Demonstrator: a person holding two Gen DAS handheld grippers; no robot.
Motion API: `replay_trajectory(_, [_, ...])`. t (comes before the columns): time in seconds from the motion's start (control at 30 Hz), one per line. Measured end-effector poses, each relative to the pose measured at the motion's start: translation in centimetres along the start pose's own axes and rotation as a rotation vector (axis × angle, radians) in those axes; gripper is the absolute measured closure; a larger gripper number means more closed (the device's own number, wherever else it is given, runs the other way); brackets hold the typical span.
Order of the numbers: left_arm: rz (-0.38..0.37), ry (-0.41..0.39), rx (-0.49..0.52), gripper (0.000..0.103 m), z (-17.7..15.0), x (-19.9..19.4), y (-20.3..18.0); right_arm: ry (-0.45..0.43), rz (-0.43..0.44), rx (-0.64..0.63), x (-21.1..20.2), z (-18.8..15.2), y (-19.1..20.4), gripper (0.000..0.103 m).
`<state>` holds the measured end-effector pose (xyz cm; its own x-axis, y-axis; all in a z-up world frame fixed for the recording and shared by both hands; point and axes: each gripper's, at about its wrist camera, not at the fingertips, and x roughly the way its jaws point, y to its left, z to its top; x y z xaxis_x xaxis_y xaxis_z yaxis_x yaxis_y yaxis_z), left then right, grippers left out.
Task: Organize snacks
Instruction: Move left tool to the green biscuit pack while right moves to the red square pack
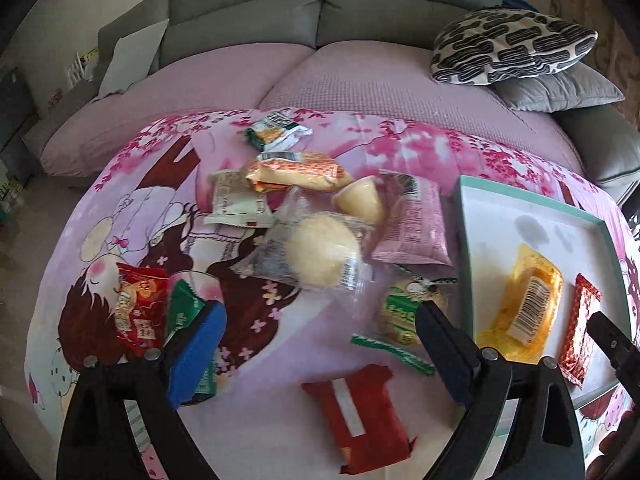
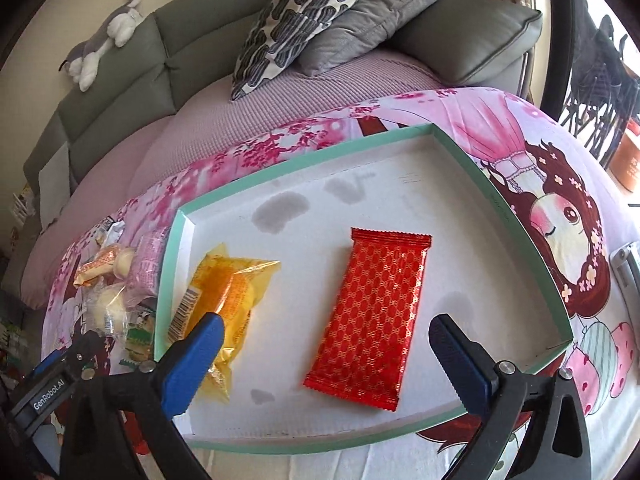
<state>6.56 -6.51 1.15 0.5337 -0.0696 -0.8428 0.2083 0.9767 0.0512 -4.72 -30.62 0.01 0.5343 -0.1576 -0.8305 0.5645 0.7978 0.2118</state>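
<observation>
A pile of snacks lies on the pink cartoon cloth: a clear-wrapped round bun [image 1: 322,256], a cream jelly cup [image 1: 360,200], a pink packet [image 1: 412,220], an orange packet [image 1: 300,172], a green packet [image 1: 400,314], a red packet [image 1: 358,414]. A white tray with a green rim [image 2: 304,152] holds a yellow-wrapped cake [image 2: 230,300] and a red foil bar [image 2: 372,316]. My left gripper [image 1: 316,328] is open and empty above the cloth, near the red packet. My right gripper [image 2: 326,330] is open and empty over the tray, above the red bar.
A red packet [image 1: 138,312] and a green one [image 1: 184,308] lie by my left finger. A green-white packet [image 1: 276,134] lies at the cloth's far edge. Behind stands a grey sofa [image 1: 320,12] with cushions [image 2: 304,12]. The tray [image 1: 460,208] sits right of the pile.
</observation>
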Motion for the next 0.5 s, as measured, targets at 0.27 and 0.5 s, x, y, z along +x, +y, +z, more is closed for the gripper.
replay_trajectory(0.27, [0.129, 0.021, 0.037, 0.007, 0.2, -0.2, 5.4, 0.031, 0.12, -0.02, -0.1, -1.2, 3.6, 0.0])
replay_trajectory(0.5, [0.118, 0.046, -0.081, 0.007, -0.6, -0.7, 10.0, 0.044, 0.107, -0.107, -0.1, -2.8, 6.6, 0.0])
